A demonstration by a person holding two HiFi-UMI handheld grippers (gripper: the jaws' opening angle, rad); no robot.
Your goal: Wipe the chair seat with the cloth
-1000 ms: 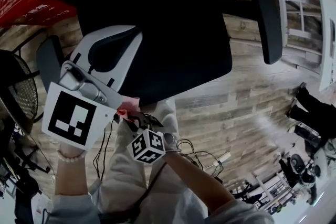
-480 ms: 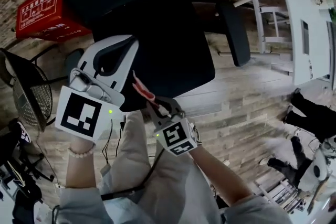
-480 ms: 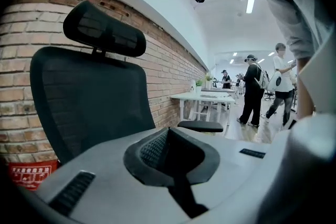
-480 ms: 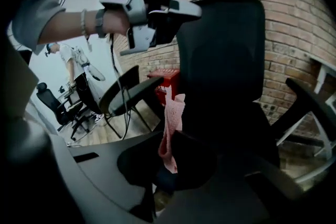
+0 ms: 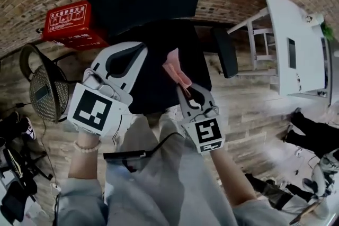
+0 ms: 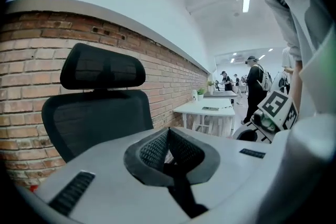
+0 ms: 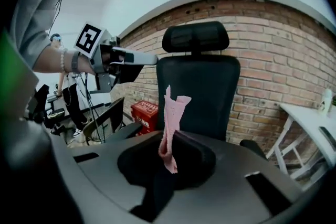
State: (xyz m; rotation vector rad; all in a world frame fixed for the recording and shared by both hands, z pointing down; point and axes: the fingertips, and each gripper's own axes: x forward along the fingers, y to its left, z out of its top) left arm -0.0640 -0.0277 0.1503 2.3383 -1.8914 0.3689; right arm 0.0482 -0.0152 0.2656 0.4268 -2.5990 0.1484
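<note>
- My right gripper point(image 5: 186, 87) is clenched on the cloth point(image 5: 175, 68); I'd lower it and press the cloth flat onto the seat point(image 5: 153, 90).
- My left gripper point(image 5: 125, 55) is closed and empty; I'd hold it aside.

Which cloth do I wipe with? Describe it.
Find the black office chair against the brick wall. In front of it, the right tongs pinch a narrow pink cloth standing upward. It is the only pink thing; the red box beside the chair is square-edged.
</note>
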